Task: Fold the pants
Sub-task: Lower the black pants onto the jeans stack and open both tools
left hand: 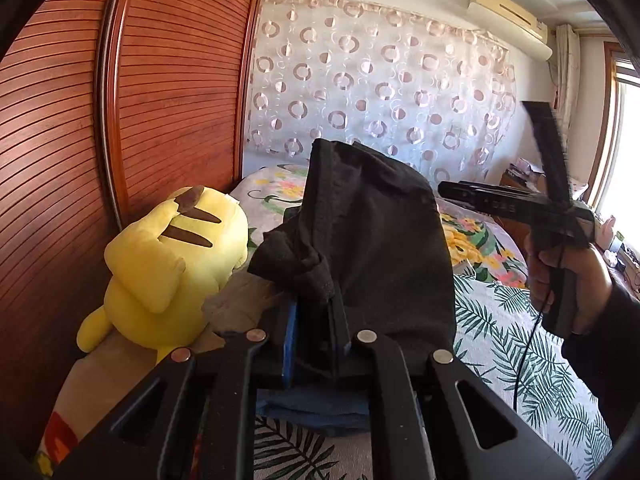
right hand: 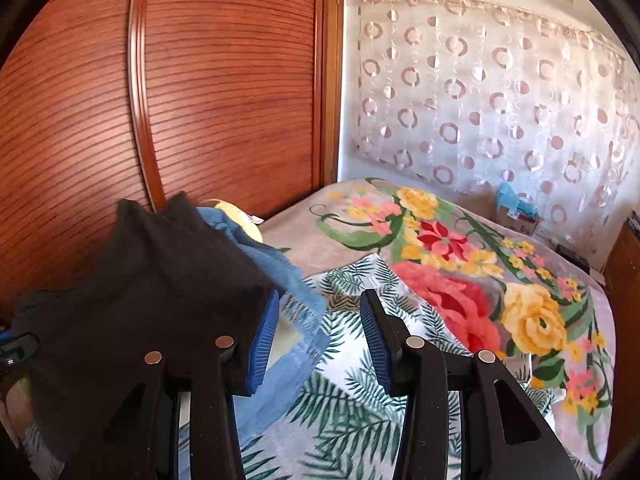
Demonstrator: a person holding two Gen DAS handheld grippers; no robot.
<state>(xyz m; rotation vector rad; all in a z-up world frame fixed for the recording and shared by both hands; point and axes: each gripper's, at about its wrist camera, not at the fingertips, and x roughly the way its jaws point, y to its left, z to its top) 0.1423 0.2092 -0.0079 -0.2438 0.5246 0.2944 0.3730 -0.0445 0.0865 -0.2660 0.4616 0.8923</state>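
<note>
While the left gripper pinches the black pants up above the bed, the right gripper (jaws apart, empty) hangs just to their right; the cloth's long axis probably runs downward.

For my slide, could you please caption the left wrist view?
Left tool clamps black pants above the bed.

Free passage is offered to the right over the bare leaf-print sheet and floral blanket, while the left is closed off by the slatted wooden wardrobe, the yellow plush toy and the raised black pants.
</note>
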